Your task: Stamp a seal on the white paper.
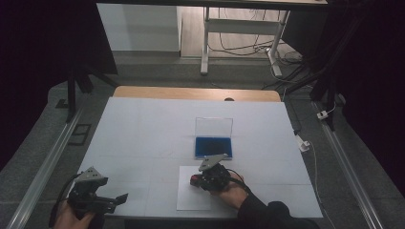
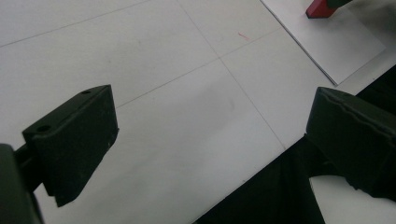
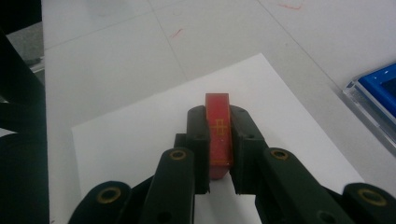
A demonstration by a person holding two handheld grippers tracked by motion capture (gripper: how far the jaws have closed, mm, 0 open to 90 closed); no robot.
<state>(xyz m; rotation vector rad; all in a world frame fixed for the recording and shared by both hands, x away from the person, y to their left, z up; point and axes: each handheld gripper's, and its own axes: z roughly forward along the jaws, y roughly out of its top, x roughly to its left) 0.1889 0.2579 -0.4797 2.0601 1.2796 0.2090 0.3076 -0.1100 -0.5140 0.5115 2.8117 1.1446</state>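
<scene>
Jaws of the right gripper (image 3: 219,184) are clenched on a red stamp block (image 3: 218,135), its long axis running straight out along the jaws toward the top of that view. In the high view the right gripper (image 1: 206,180) holds the block over the white sheet (image 1: 191,200) at lower centre, with the open blue ink pad case (image 1: 213,147) just above it in the frame. The sheet lies directly beneath the block, so the coming press probably goes straight down. At lower left, the left gripper (image 1: 102,200) rests with jaws spread and empty, well apart.
</scene>
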